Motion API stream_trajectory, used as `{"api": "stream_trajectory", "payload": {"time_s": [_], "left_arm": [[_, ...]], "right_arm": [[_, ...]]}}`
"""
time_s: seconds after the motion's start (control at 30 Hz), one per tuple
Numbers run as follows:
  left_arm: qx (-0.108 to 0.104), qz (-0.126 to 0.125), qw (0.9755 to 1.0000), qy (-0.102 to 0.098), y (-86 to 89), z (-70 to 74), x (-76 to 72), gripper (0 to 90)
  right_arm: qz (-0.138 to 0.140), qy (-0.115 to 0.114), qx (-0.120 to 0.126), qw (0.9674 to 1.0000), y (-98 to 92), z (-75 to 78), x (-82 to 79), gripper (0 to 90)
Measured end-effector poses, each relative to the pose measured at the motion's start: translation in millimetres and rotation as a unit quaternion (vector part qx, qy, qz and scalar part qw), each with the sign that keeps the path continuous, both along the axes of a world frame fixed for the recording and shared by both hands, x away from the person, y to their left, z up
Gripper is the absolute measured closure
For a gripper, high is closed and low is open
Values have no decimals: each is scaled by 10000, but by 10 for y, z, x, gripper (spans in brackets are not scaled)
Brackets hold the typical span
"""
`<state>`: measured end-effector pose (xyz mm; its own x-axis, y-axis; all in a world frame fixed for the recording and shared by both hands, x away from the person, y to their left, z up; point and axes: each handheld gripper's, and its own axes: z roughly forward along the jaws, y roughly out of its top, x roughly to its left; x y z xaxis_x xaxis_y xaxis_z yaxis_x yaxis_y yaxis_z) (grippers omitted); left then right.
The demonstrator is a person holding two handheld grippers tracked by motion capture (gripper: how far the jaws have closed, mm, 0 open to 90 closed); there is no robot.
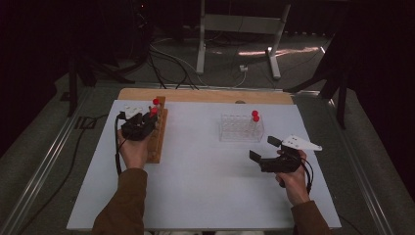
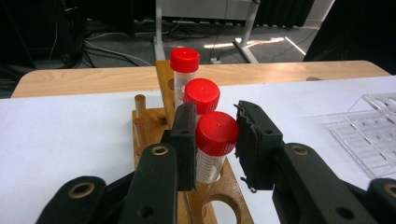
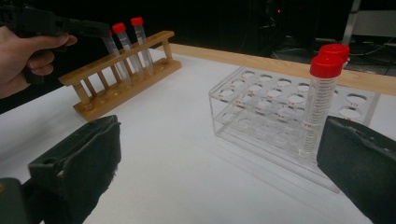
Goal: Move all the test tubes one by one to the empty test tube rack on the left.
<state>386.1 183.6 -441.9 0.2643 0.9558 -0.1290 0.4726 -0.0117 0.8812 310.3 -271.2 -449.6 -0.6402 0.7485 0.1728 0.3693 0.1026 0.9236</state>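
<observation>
The left gripper has its 2 jaws closed on the red cap of the nearest tube, which stands in the wooden rack at the far left of the table. The pads seem to press the cap from both sides, though the contact on the right pad is hard to read. This tube is likely light, stiff plastic with a smooth wall that could slip; the ribbed cap or the wall just under it is the sounder place to hold, and a straight upward pull should keep it from binding in its hole.

2 more red-capped tubes stand in the same row just beyond it, close enough to be knocked if the gripper tilts away from the person. Short wooden pegs rise at the rack's left.

The right gripper rests wide open and empty at the near right. Beyond it stands the clear rack with 2 capped tubes at its right end.
</observation>
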Motion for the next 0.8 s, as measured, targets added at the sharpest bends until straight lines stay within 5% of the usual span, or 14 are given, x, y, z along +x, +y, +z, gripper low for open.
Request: {"api": "stream_trajectory", "payload": {"time_s": [0.37,0.53,0.8], "left_arm": [[-253,-153,9996,-10,64,29,-38,582],[-542,-169,9983,-120,136,90,-91,440],[-627,-254,9974,-258,171,200,-232,176]], "right_arm": [[12,11,-2,10000,-7,-7,3,0],[5,13,-4,10000,-8,-9,3,0],[-16,2,15,10000,-22,-10,0,0]]}}
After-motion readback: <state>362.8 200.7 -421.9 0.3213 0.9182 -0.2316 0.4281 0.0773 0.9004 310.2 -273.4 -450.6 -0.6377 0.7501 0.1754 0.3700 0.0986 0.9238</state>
